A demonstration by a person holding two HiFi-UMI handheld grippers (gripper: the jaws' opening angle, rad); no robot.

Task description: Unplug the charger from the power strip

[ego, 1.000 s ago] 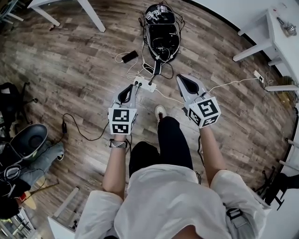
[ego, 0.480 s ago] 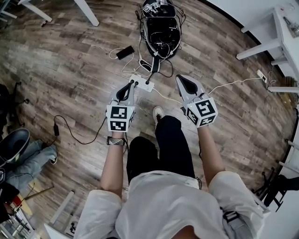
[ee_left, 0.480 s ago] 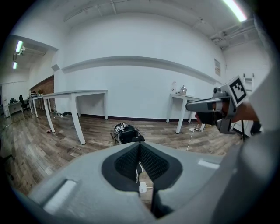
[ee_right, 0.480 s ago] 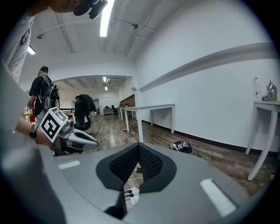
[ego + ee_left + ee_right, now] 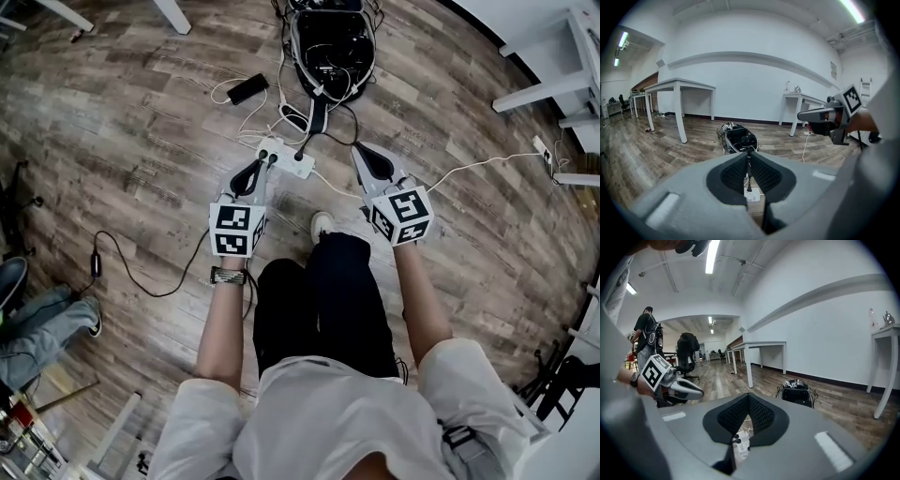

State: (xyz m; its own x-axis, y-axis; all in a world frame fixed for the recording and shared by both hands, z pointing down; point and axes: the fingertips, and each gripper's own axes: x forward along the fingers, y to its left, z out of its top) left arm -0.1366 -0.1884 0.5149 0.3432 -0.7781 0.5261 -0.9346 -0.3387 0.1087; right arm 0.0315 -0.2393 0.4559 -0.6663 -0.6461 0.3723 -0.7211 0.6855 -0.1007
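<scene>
A white power strip (image 5: 286, 157) lies on the wood floor ahead of the person's knees. A black plug (image 5: 302, 150) stands in it, its cable running up to a black bag (image 5: 330, 42). My left gripper (image 5: 265, 165) is shut and empty, with its tip just short of the strip's left end. My right gripper (image 5: 361, 151) is also shut and empty, off to the strip's right and apart from it. In the left gripper view the strip (image 5: 752, 194) and plug (image 5: 749, 189) show below the closed tips (image 5: 749, 154). In the right gripper view the strip (image 5: 740, 446) shows through the gap under the tips (image 5: 748, 395).
A black phone (image 5: 247, 89) on a white cable lies left of the bag. A white cable (image 5: 469, 167) runs right toward a table leg (image 5: 544, 89). A black cable with an adapter (image 5: 96, 264) lies on the floor at the left. The person's shoe (image 5: 322, 225) is near the strip.
Both grippers have sunk toward the floor together. The power strip and bag now sit nearer their tips in the head view. Both stay shut.
</scene>
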